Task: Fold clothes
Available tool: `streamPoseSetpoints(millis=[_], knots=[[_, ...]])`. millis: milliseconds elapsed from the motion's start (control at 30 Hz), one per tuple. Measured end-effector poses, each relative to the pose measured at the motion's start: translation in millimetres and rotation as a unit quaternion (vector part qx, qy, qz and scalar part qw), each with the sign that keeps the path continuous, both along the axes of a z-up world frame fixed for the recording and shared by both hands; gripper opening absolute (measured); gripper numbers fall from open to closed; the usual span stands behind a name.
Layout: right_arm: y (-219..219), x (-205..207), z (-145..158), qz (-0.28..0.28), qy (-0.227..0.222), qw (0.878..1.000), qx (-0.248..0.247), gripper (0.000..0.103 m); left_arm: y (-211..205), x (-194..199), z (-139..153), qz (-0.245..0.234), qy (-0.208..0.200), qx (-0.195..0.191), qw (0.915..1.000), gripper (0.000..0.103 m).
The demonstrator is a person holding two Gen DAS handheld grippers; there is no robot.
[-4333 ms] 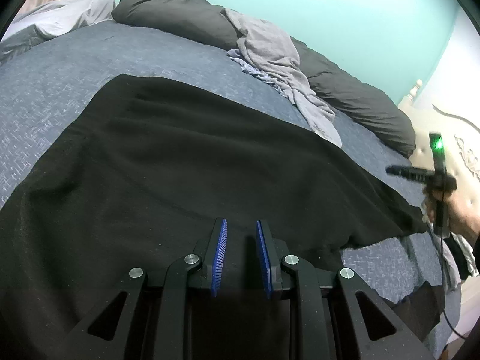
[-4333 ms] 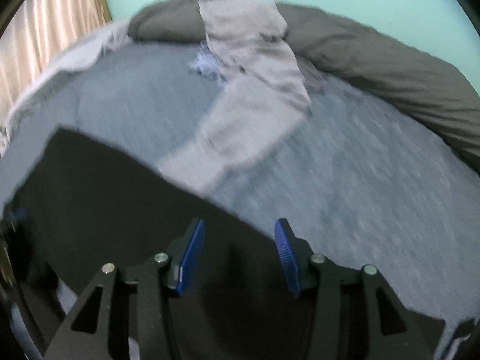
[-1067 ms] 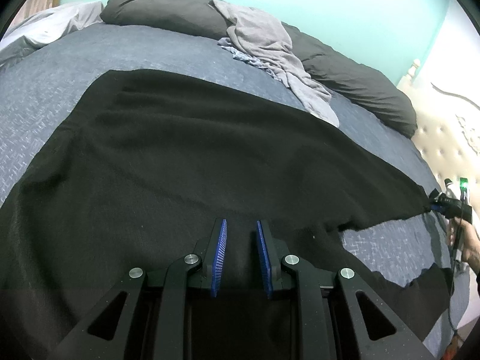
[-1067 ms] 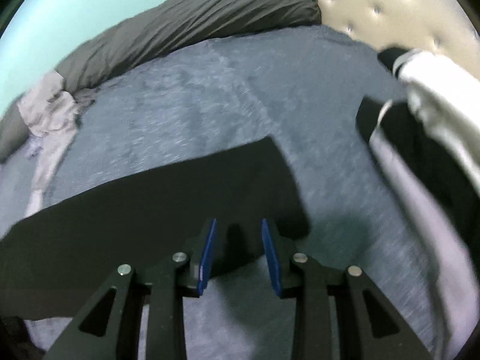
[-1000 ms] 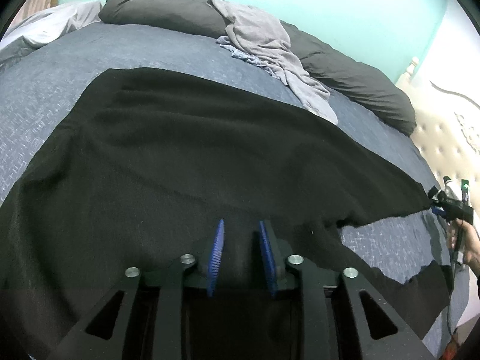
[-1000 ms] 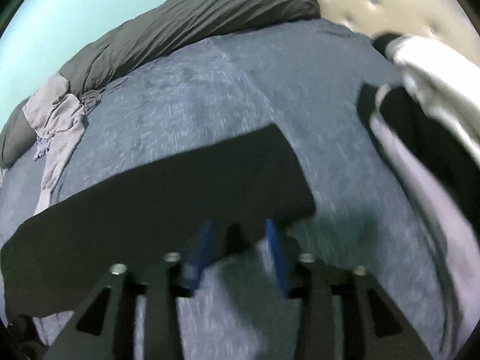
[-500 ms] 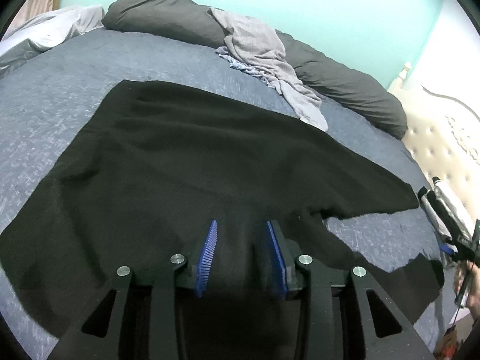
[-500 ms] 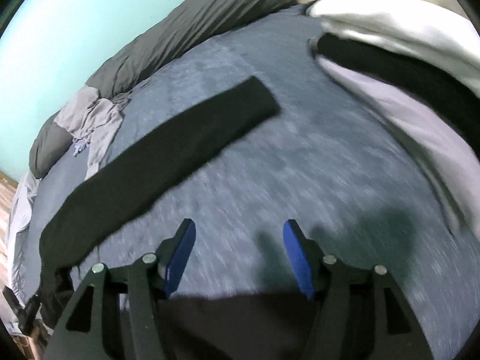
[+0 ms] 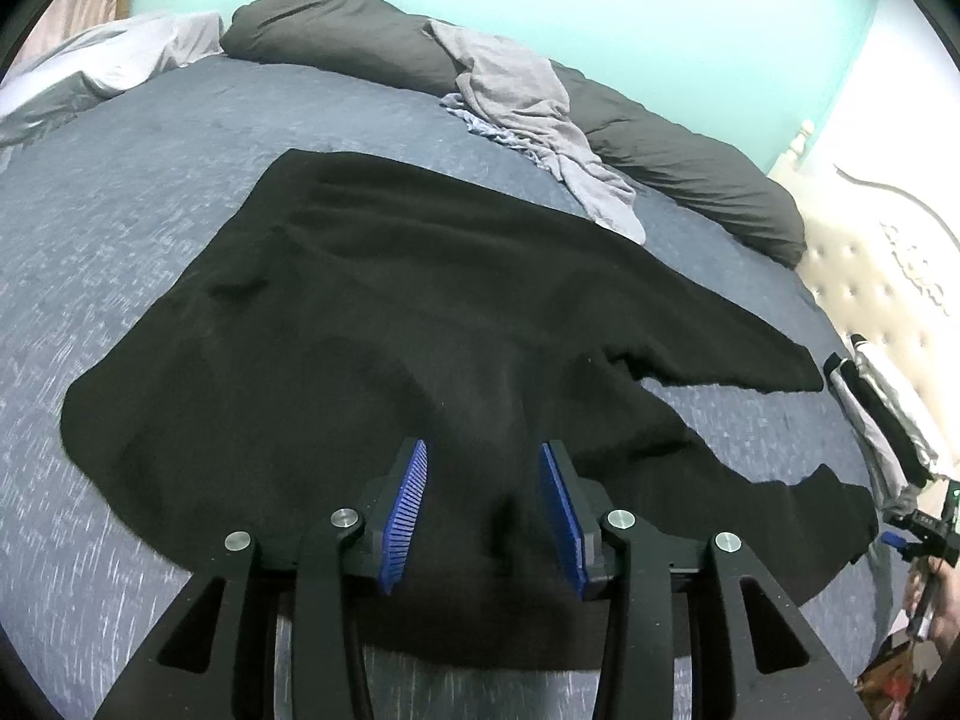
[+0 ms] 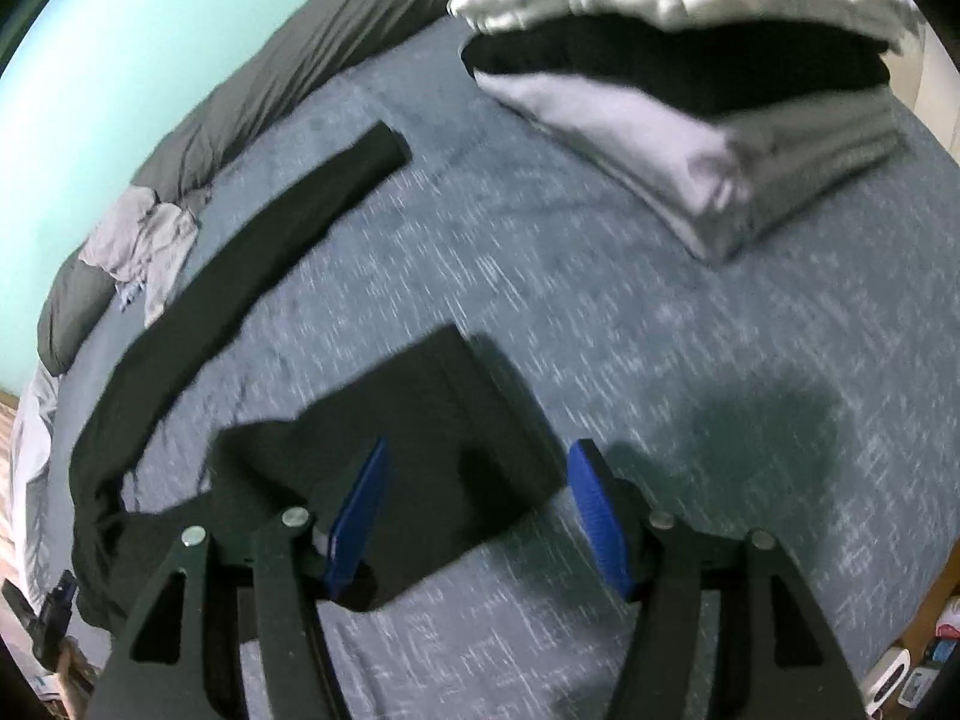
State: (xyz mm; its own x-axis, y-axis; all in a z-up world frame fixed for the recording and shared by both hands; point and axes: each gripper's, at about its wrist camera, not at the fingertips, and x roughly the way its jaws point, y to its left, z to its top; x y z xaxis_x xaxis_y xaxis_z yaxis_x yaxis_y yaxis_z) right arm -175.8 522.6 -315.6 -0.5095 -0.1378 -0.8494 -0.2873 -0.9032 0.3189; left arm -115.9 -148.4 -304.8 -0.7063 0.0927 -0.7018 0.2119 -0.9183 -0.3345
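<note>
A wide bed [image 9: 150, 192] with a blue-grey cover fills the room, set against a pale turquoise wall [image 9: 600, 0]. Spread flat across the middle of it lies a black long-sleeved top [image 9: 390, 312], its two sleeves running off toward the tufted cream headboard [image 9: 870, 276]; the upper sleeve is laid out straight, the lower one bends along the near edge.

The left gripper [image 9: 483, 504] hangs low over the near hem of the top. Its jaws have just been opening and stand apart, the blue pads clear of the cloth, with only the flat fabric beneath the gap. The right gripper [image 10: 477, 516] hovers over the cuff end of the lower sleeve, jaws also spread after opening, gripping nothing; the cuff lies on the cover below and between them. The right-hand view is smeared.

Beyond the cuff, close to the headboard, sits a stack of folded clothes [image 10: 690, 78], white, black and grey. Along the far side runs a dark grey duvet roll [image 9: 660, 138] with a crumpled grey garment [image 9: 528, 102] draped over it.
</note>
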Motion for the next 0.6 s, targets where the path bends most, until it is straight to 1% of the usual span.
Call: streamPoseSetpoints(millis=[133,267,300,333,367,433,533,600], knots=[[3,1,-15,-0.018,-0.004,1.000,-0.022,0.063,0,13,-3,0.005,-0.006,0.000,1.0000,0.043],[1,-4,-24,-0.018,-0.003,0.999,-0.027,0.063,-7,29,-8,0.019,-0.015,-0.004,0.9997,0.043],[0,-5,-26,-0.022,-0.001,0.999,-0.029,0.056,-10,32,-8,0.023,-0.017,-0.003,0.9996,0.043],[-1,-5,-26,-0.022,0.005,0.999,-0.029,0.043,-13,35,-9,0.027,-0.019,-0.002,0.9994,0.043],[-4,-4,-25,-0.018,0.008,1.000,-0.024,0.036,-16,36,-10,0.031,-0.020,-0.002,0.9993,0.043],[-9,-5,-21,-0.004,0.015,1.000,-0.003,0.015,-21,39,-9,0.038,-0.021,-0.001,0.9991,0.043],[-13,-5,-5,0.014,0.034,0.999,0.019,0.008,-31,42,-7,0.048,-0.019,0.001,0.9986,0.043],[-11,-4,10,0.012,0.054,0.998,0.027,0.007,-43,45,-5,0.061,-0.019,0.003,0.9980,0.043]])
